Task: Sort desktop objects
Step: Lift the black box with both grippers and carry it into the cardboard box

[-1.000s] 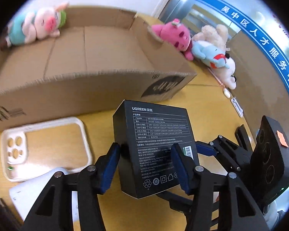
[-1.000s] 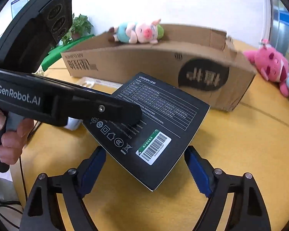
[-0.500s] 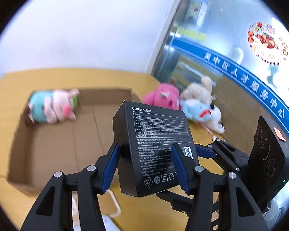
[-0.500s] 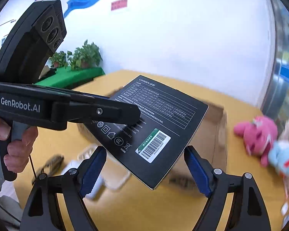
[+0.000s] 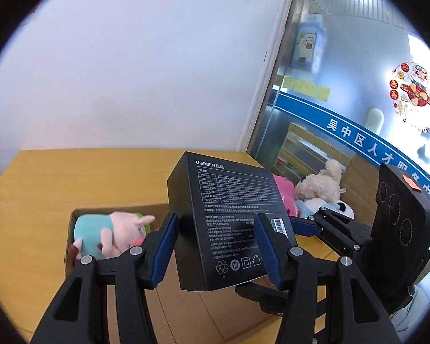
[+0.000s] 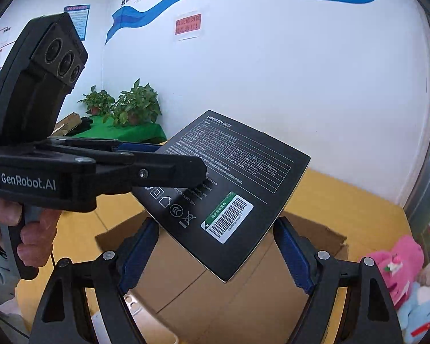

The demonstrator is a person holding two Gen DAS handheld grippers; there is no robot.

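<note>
My left gripper is shut on a black UGREEN box and holds it in the air above the open cardboard box. The black box also shows in the right wrist view, with the left gripper's finger across its lower left. My right gripper is open and empty, just under the black box's lower edge, above the cardboard box. A pig plush in a teal shirt lies inside the cardboard box at its far left end.
Pink, cream and blue plush toys lie on the yellow table to the right of the cardboard box; they also show in the right wrist view. A white phone case edge shows below. Potted plants stand far left.
Both grippers have risen and tilted upward. The black box has been lifted off the table and now hangs over the cardboard box. The phone case has dropped out of the left wrist view.
</note>
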